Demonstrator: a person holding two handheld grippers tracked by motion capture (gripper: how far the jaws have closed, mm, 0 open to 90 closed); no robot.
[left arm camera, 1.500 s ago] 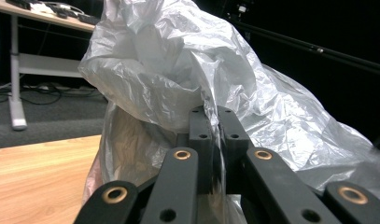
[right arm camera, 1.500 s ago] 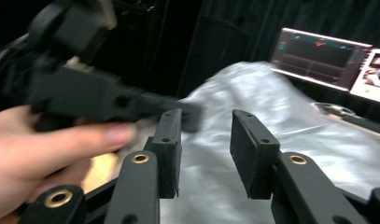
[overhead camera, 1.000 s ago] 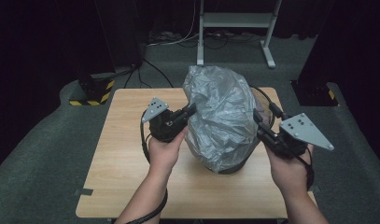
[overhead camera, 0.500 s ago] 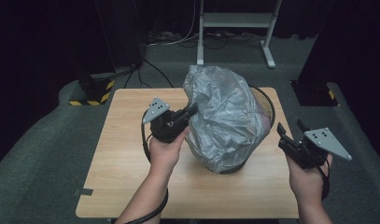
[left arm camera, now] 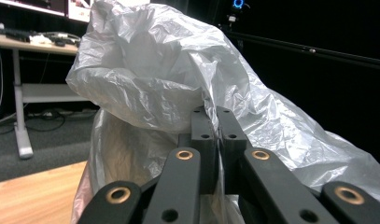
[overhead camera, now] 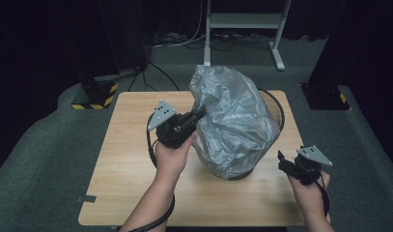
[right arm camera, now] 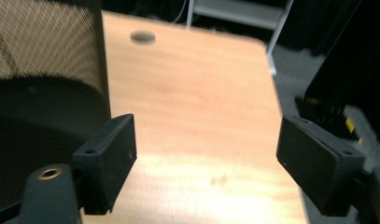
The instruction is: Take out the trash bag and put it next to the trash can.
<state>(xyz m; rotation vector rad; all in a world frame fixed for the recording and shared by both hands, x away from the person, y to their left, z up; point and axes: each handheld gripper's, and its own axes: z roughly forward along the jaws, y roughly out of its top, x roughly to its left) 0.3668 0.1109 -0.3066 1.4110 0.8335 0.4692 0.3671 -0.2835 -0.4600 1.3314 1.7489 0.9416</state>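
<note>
the right gripper (overhead camera: 284, 162) sits low at the near right corner of the counter (overhead camera: 131, 159), apart from the bag and the bin. its jaws have just been opening and now stand spread wide, with nothing between them; in the right gripper view there is bare wood between the two black pads (right arm camera: 115, 151), and the picture is blurred, so finer detail there is hard to make out. the dark mesh wall of the wire bin (right arm camera: 43, 88) rises just beside the left pad in that view.

further in, the left gripper (overhead camera: 200, 112) is held at the left side of the grey plastic bag (overhead camera: 235, 123). its jaws are pressed together, pinching a fold of the bag's film, which the left gripper view shows bunched at the tips (left arm camera: 215, 116).

the bag stands puffed up over the wire bin (overhead camera: 277, 108) in the middle of the counter, the bin's black rim showing at its right and far side.

beyond the counter, a pale desk frame (overhead camera: 242, 21) stands on the carpet.
</note>
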